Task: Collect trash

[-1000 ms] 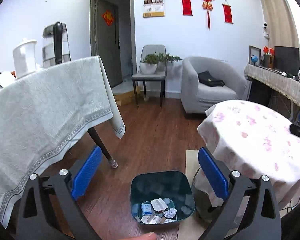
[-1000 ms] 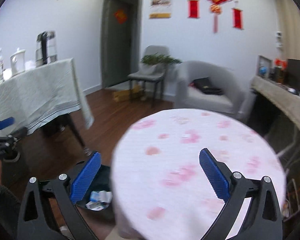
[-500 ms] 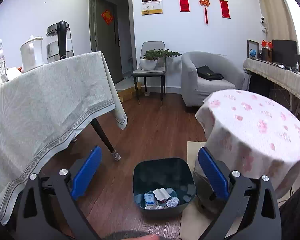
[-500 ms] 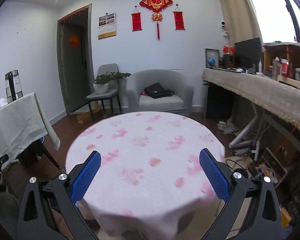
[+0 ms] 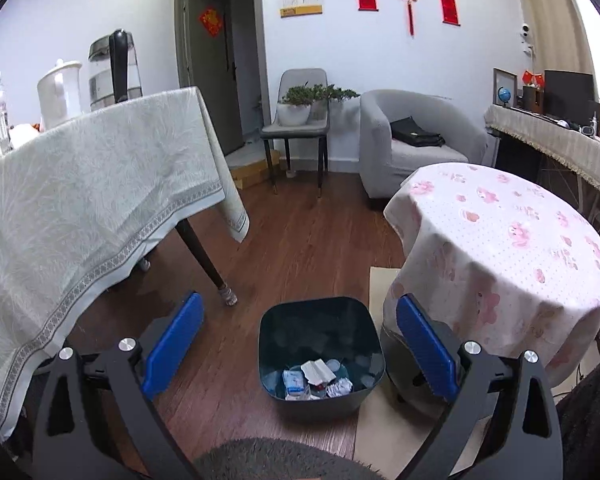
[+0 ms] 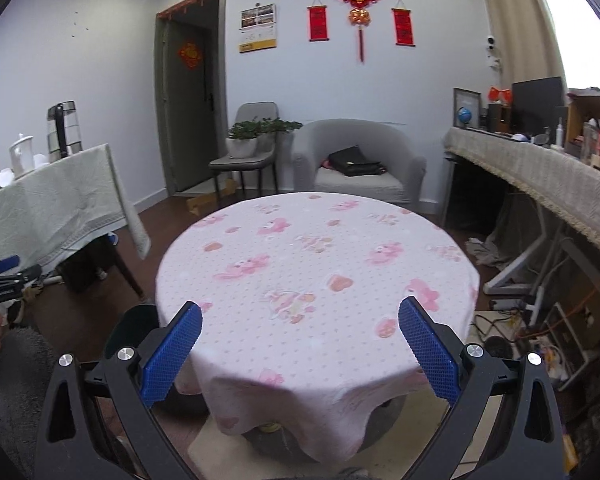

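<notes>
1. Left wrist view: over the last second your left gripper (image 5: pixel 298 344) has risen and drawn back a little, so the dark bin (image 5: pixel 320 350) on the wooden floor (image 5: pixel 300 240) now sits lower between the blue pads and shows more of its inside. The collected trash (image 5: pixel 314 380), crumpled paper and small wrappers, lies at the bottom of the bin. The bin stands just beside the skirt of the round surface (image 5: pixel 500 240) in its pink flowered cloth, with the larger grey-clothed surface (image 5: pixel 80 184) well apart on the other side.

2. The left jaws stand wide apart. They hold nothing and touch nothing; the bin lies below and beyond them.

3. Right wrist view: your right gripper (image 6: pixel 300 344) has swung up from the bin side to face the round surface (image 6: pixel 316 264) squarely. Its top shows only the cloth, with no litter that I can see, which suggests this spot is done and you are scanning for any remaining pieces. Only a dark edge of the bin (image 6: pixel 134 326) shows at the cloth's left side.

4. The right jaws are also spread wide, carrying nothing and hanging clear above the near edge of the cloth.
</notes>
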`<state>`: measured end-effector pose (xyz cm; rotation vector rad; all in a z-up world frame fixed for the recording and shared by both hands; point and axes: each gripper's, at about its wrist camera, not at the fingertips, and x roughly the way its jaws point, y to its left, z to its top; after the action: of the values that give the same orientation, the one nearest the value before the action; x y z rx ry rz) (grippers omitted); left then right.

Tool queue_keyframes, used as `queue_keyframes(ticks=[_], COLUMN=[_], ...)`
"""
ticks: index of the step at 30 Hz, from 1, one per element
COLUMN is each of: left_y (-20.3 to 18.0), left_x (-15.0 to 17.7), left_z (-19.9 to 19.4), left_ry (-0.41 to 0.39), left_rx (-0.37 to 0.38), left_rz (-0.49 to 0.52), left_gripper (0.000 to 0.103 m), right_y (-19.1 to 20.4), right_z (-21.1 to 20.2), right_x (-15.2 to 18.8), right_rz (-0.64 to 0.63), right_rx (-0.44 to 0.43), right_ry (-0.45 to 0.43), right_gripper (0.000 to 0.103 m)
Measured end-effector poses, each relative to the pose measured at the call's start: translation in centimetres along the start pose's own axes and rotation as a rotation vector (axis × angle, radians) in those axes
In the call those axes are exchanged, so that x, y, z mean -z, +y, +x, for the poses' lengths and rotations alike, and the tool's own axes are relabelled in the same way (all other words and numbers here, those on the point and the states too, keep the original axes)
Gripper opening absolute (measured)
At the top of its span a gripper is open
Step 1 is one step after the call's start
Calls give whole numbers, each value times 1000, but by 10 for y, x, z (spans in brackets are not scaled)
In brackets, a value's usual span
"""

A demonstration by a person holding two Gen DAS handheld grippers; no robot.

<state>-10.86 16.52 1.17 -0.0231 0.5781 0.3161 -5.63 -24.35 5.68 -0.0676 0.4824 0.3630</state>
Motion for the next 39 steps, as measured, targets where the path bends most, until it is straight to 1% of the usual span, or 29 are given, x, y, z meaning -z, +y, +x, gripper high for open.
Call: queue_keyframes(ticks=[5, 9, 14, 18, 27, 39], left_y=[3, -1, -5, -5, -6, -6], left_x=[2, 2, 3, 3, 3, 3], left_z=[6, 8, 7, 7, 7, 8], left_ry=[34, 43, 42, 41, 42, 44], left_rx=[12, 15, 28, 29, 29, 30], left_rz=[-28, -8, 7, 9, 13, 12], left_gripper=[99, 99, 99, 99, 99, 99], right_y=[9, 17, 20, 17, 0, -1], right_z=[2, 5, 6, 6, 4, 4], right_x=[0, 0, 0, 0, 0, -1], right_rz=[-33, -68, -74, -58, 31, 25], right_rx=[-13, -21, -24, -28, -49, -47], right_ry=[12, 25, 30, 30, 18, 20], right_gripper=[100, 100, 100, 100, 100, 100])
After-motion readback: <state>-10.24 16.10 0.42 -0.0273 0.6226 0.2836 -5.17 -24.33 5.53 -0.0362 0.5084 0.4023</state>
